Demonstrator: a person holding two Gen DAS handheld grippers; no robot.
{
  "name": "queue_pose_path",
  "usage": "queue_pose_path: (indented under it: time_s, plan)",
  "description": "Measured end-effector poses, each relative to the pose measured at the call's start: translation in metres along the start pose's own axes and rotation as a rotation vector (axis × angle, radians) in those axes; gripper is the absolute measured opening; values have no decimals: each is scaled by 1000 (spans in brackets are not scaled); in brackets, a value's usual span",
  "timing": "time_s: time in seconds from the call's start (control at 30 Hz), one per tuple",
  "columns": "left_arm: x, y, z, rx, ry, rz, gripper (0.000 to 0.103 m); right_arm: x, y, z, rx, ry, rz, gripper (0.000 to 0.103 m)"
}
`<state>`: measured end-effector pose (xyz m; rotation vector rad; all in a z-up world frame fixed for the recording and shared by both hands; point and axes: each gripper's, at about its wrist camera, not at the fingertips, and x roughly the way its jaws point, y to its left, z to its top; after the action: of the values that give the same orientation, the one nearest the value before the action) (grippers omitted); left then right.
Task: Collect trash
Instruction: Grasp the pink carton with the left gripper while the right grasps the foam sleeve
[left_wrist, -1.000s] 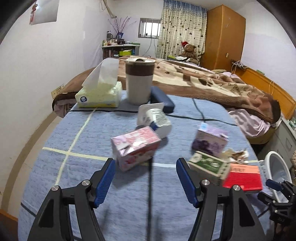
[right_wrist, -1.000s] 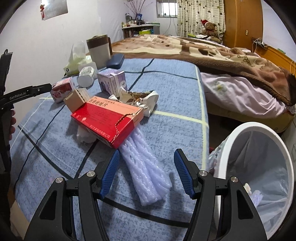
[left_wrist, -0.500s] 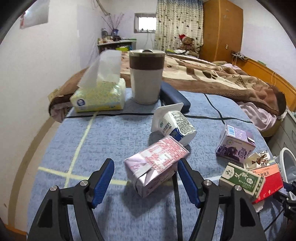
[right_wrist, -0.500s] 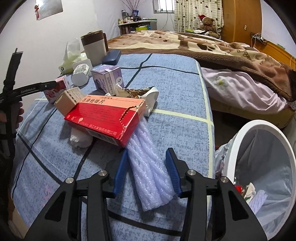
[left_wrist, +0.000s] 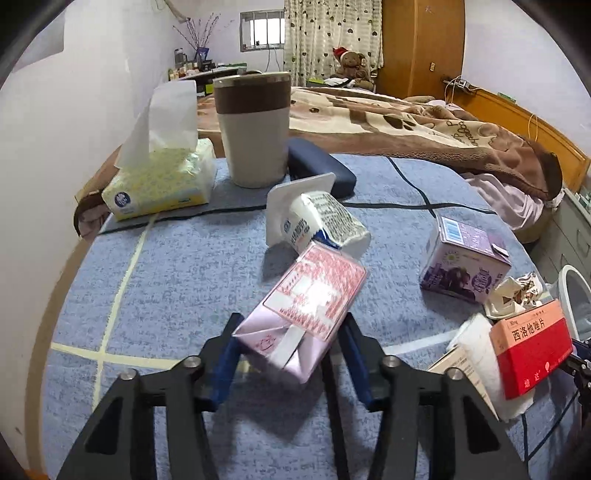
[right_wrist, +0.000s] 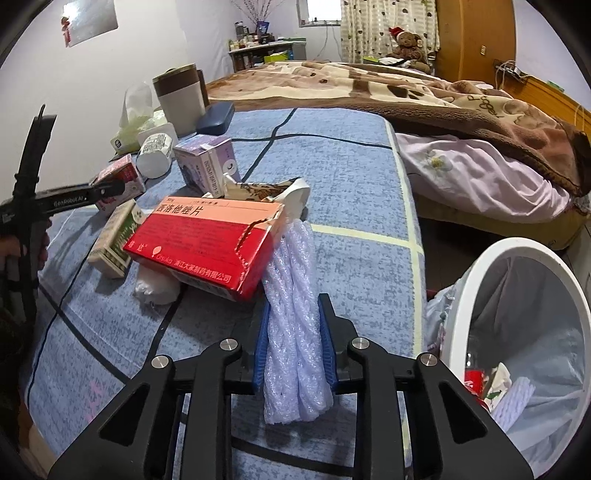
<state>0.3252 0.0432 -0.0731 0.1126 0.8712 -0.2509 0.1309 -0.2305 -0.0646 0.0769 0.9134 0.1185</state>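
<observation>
Pink carton (left_wrist: 308, 314) is sitting tilted between the blue pads of the left hand-held gripper (left_wrist: 291, 354), whose jaws are closing in on its near end, both pads pressing against its sides, above the blue bed cover (left_wrist: 177, 266). Just beyond it a white milk carton (left_wrist: 321, 225) is lying on its side, touching the pink one's far corner. The right hand-held gripper (right_wrist: 293, 354) is clamping a bundle of pale purple foam netting (right_wrist: 293, 317), its jaws nearly together with the netting squeezed between them; the netting's far end is tucked under the torn red medicine box (right_wrist: 207, 240). The left wrist view alone is showing the tissue pack (left_wrist: 159, 181), the beige tumbler (left_wrist: 255, 125) and the dark blue case (left_wrist: 321, 166) up close at the far edge, with the purple carton (left_wrist: 465, 266) to the right. The right wrist view alone is showing the white trash bin (right_wrist: 517, 332) beside the bed, lined with a clear bag and already holding a red wrapper and more foam netting. It is also catching the left hand-held gripper from the side, beside a small green-and-white box (right_wrist: 114, 236) and a crumpled tissue (right_wrist: 155, 288).
</observation>
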Motion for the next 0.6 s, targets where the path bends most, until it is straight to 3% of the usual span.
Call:
queue_pose_path:
  time_s: [0.17,0.6]
  plan:
    - [-4,-1,-3,-19,-11,-1,44,-4,-2,-2,14,-12,-2,25]
    - [-32,-6,-13,-59,-55,-22,44,-18,-3,-2,41,-64,-9,25]
